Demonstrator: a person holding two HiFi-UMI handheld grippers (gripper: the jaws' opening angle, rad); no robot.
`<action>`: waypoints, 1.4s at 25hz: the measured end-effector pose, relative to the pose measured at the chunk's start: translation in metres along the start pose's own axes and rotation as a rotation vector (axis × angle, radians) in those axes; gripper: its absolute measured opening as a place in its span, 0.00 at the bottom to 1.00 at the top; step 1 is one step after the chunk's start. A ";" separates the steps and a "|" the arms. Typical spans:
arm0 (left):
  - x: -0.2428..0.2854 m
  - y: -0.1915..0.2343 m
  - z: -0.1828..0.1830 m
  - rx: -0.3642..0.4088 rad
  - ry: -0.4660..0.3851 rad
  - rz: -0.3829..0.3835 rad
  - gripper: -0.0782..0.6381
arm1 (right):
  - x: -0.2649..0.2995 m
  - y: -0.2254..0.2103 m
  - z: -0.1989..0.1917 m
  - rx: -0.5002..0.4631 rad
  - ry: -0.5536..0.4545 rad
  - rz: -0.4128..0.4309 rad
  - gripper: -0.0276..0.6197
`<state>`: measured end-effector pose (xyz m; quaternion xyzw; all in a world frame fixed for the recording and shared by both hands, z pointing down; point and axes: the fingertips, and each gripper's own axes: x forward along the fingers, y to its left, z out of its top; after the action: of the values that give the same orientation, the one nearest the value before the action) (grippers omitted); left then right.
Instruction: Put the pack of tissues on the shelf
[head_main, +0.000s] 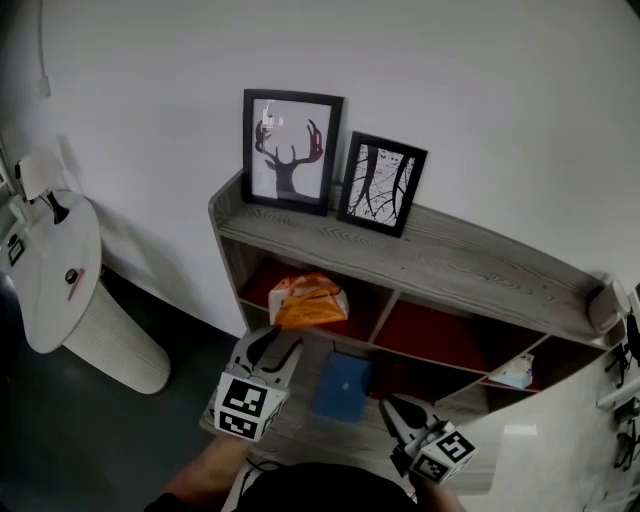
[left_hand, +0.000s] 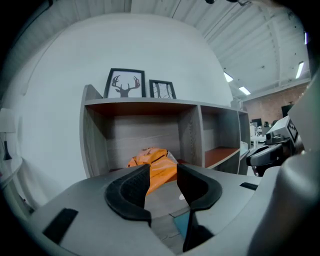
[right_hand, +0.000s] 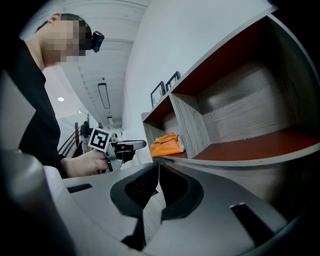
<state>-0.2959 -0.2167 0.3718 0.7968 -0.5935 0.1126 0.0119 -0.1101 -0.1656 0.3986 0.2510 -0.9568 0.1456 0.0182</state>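
The orange pack of tissues (head_main: 308, 300) lies in the upper left compartment of the grey wooden shelf (head_main: 470, 262), on its red floor. My left gripper (head_main: 268, 352) hangs just in front of that compartment, jaws open and empty. In the left gripper view the pack (left_hand: 155, 164) shows beyond the open jaws of the left gripper (left_hand: 164, 174), apart from them. My right gripper (head_main: 397, 408) is lower and to the right, shut with nothing in it. The right gripper view shows the closed right gripper (right_hand: 157, 172), the pack (right_hand: 166, 145) and the left gripper (right_hand: 127, 146).
Two framed pictures (head_main: 290, 150) (head_main: 380, 183) lean on the wall on the shelf's top. A blue flat thing (head_main: 342, 387) lies on the lower board. A small pale item (head_main: 515, 372) sits in a right compartment. A white round table (head_main: 55, 270) stands at left.
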 end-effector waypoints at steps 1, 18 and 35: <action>-0.003 -0.005 0.001 -0.007 -0.006 -0.010 0.35 | -0.002 -0.001 0.001 -0.007 -0.001 -0.001 0.07; -0.024 -0.099 0.005 -0.097 -0.108 -0.280 0.30 | -0.021 0.002 0.033 -0.073 -0.102 -0.021 0.07; -0.030 -0.089 -0.004 -0.107 -0.079 -0.257 0.13 | -0.018 0.006 0.036 -0.113 -0.086 -0.035 0.07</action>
<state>-0.2199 -0.1615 0.3806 0.8683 -0.4917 0.0471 0.0453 -0.0958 -0.1630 0.3605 0.2721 -0.9589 0.0804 -0.0061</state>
